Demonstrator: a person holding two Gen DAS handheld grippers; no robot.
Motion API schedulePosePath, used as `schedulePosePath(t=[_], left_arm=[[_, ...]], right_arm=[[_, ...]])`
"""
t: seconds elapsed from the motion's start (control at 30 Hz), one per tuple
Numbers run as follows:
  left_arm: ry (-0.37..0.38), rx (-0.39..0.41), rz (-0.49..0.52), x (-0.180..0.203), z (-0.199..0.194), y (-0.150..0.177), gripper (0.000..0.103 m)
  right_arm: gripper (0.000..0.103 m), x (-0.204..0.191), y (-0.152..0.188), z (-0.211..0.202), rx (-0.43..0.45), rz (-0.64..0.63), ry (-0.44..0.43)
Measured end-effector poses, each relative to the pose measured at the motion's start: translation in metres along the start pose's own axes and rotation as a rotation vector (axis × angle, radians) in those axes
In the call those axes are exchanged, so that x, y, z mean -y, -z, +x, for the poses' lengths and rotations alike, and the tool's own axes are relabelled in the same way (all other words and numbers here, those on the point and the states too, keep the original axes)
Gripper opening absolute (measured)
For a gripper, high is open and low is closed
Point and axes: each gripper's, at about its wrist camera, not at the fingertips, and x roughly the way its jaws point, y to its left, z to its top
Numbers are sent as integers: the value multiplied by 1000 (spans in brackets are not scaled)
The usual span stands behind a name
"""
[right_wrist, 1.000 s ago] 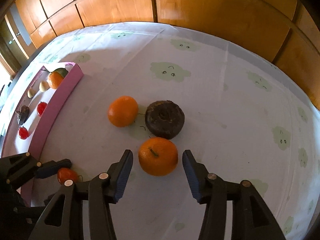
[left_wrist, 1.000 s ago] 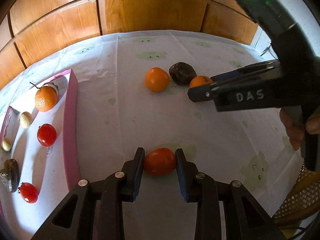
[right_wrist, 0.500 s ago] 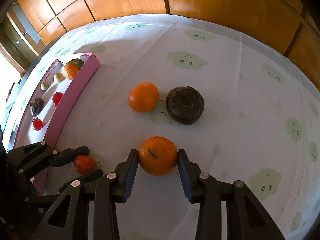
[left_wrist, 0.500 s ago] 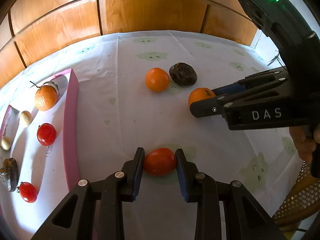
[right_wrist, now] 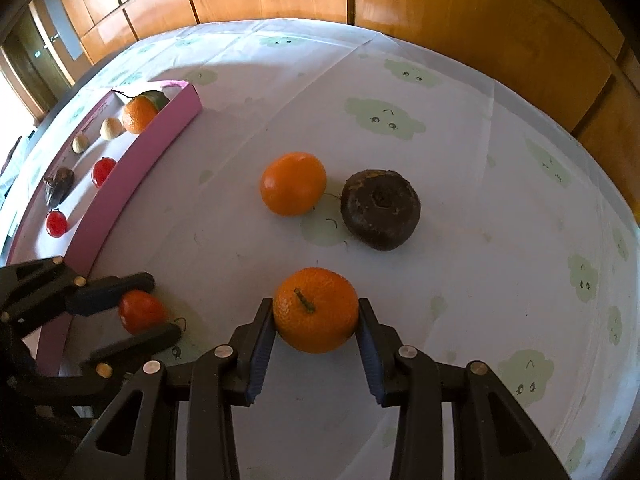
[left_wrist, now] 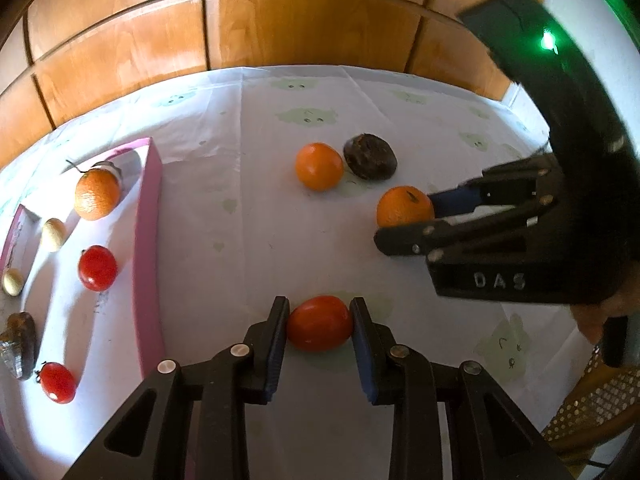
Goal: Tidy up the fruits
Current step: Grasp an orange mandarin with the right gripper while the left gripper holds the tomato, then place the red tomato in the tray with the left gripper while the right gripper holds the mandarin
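1. While the red tomato (left_wrist: 320, 323) sits low in the centre of the left wrist view on the tablecloth (left_wrist: 248, 216), the left gripper (left_wrist: 320, 330) has both pads pressed against its sides.
2. Low in the centre of the right wrist view, the stemmed orange (right_wrist: 316, 309) is clamped between the fingers of the right gripper (right_wrist: 316, 322).
3. Above it, mid-frame, a smooth orange (right_wrist: 293, 183) and a dark brown fruit (right_wrist: 381, 209) lie just beside each other.
4. At the left edge of the left wrist view, the pink tray (left_wrist: 150, 248) holds a leafy orange (left_wrist: 97, 196), two red tomatoes (left_wrist: 97, 267) (left_wrist: 58, 377), two pale nuts (left_wrist: 53, 233) (left_wrist: 13, 282) and a dark brown piece (left_wrist: 18, 344).
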Motion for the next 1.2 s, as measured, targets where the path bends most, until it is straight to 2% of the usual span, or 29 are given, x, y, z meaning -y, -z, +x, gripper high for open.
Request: schedulePosePath(t=[0.3, 0.43, 0.87, 1.2], left_arm=[[-46, 114, -18, -1, -48, -14, 31], [-56, 138, -21, -2, -63, -14, 31], [-84, 152, -58, -20, -82, -6, 31], [-151, 162, -111, -49, -92, 2, 31]], right_arm=[[40, 6, -2, -1, -12, 42, -28], [40, 5, -2, -1, -11, 35, -19], [40, -2, -3, -6, 27, 8, 19], [40, -2, -3, -5, 28, -7, 21]])
